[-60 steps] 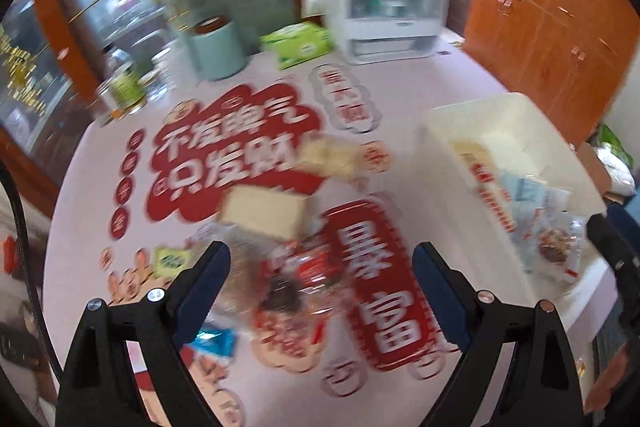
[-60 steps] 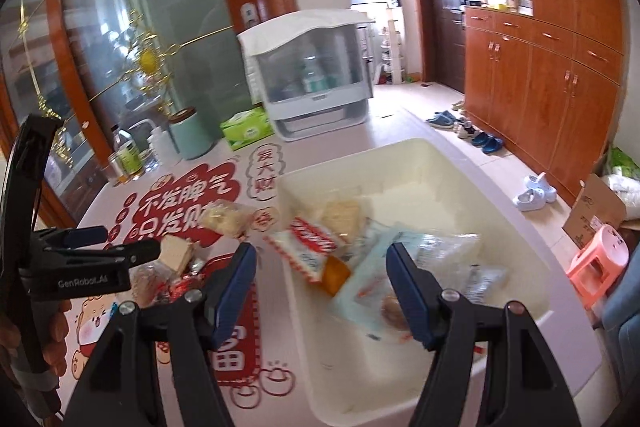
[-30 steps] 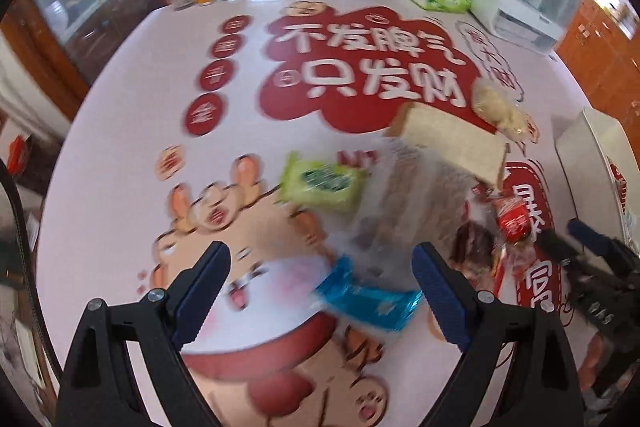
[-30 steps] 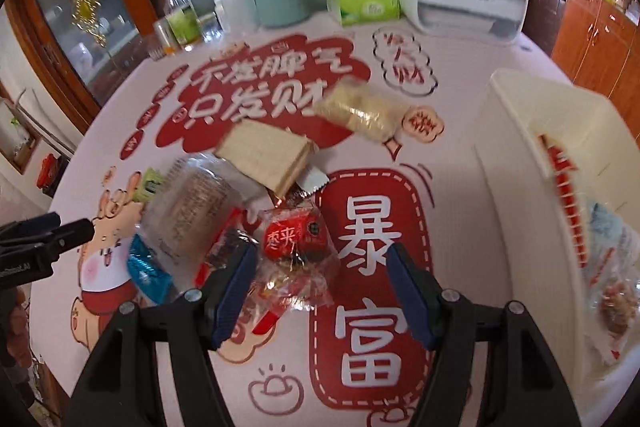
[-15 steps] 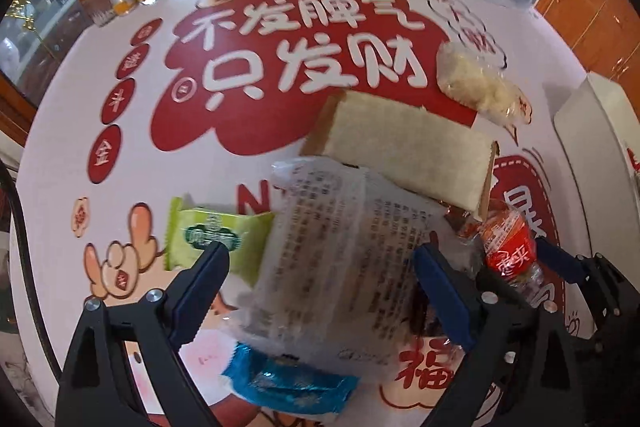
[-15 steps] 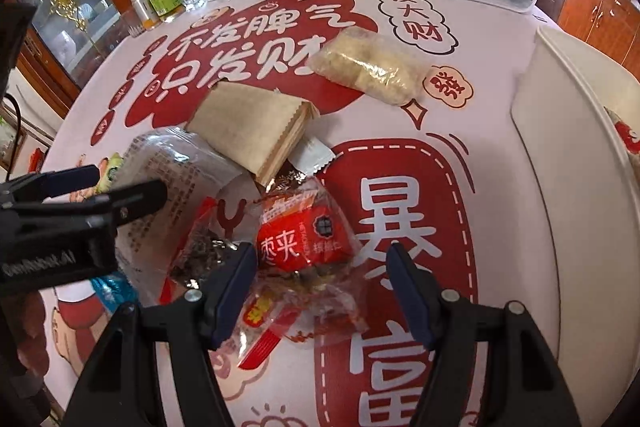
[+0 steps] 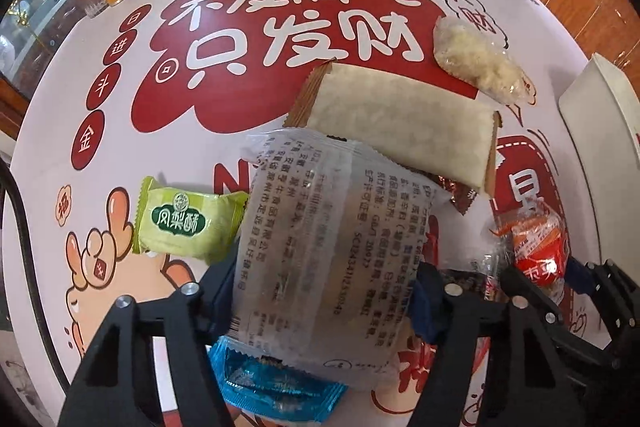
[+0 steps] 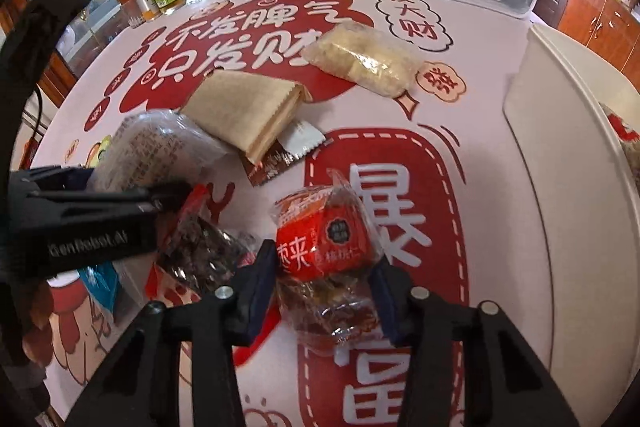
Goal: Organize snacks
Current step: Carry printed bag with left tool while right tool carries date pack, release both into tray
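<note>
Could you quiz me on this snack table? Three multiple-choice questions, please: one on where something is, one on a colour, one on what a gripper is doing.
1. Where does the white bin stand relative to the snack pile?
A. right of it
B. left of it
C. under it

2. What colour is the small pineapple-cake pack?
A. purple
B. green
C. black

3. What is between the right gripper's pads?
A. nothing
B. a tissue box
C. a red-labelled snack bag

Answers:
1 A, the bin's wall fills the right edge of the right wrist view.
2 B, its wrapper is light green.
3 C, the pads flank and press the bag.
</note>
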Tool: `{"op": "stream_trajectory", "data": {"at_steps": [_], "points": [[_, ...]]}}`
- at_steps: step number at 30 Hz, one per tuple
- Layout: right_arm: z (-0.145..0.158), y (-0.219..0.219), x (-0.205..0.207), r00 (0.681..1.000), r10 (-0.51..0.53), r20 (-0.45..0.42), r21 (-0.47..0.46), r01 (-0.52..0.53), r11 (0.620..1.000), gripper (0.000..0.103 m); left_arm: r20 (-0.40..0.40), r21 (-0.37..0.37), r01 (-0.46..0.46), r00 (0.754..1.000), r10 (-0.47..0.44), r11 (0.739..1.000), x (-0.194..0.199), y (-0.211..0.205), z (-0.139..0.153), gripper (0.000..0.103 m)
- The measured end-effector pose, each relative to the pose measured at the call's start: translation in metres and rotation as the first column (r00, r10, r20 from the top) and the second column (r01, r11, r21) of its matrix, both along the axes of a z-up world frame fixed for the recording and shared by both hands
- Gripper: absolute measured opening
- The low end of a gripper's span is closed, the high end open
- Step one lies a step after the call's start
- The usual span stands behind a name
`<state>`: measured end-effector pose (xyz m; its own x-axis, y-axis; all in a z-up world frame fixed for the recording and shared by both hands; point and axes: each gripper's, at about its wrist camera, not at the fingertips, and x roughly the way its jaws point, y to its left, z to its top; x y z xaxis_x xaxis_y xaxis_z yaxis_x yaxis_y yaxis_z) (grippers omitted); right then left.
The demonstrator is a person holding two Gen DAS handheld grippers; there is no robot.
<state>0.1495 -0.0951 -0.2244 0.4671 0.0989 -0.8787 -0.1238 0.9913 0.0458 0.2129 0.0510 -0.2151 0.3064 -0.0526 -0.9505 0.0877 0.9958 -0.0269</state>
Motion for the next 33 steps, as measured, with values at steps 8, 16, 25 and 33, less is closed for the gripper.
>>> {"op": "stream_trajectory", "data": {"at_steps": [8,16,25,33], "points": [[0.015,-0.022,-0.024,0.999,-0.030,0.011,0.068,0.030,0.997,0.044,0.025,-0.042,-0.037,0.999,0.038,0.998,-0.032,0.001,0.025,0.065],[0.049,-0.043,-0.063,0.998,-0.032,0.060,0.127,0.024,0.992,0.044,0.077,-0.102,-0.012,0.997,0.020,0.995,-0.079,-0.009,0.073,0.065],[0.074,-0.063,-0.100,0.995,-0.023,0.096,0.172,0.006,0.985,0.044,0.118,-0.095,0.092,0.990,-0.081,0.991,-0.114,-0.058,0.104,0.065],[0.099,-0.097,-0.118,0.985,-0.080,0.154,0.210,0.046,0.977,0.045,0.172,-0.090,0.214,0.965,-0.196,0.973,-0.112,-0.123,0.129,0.065]]}}
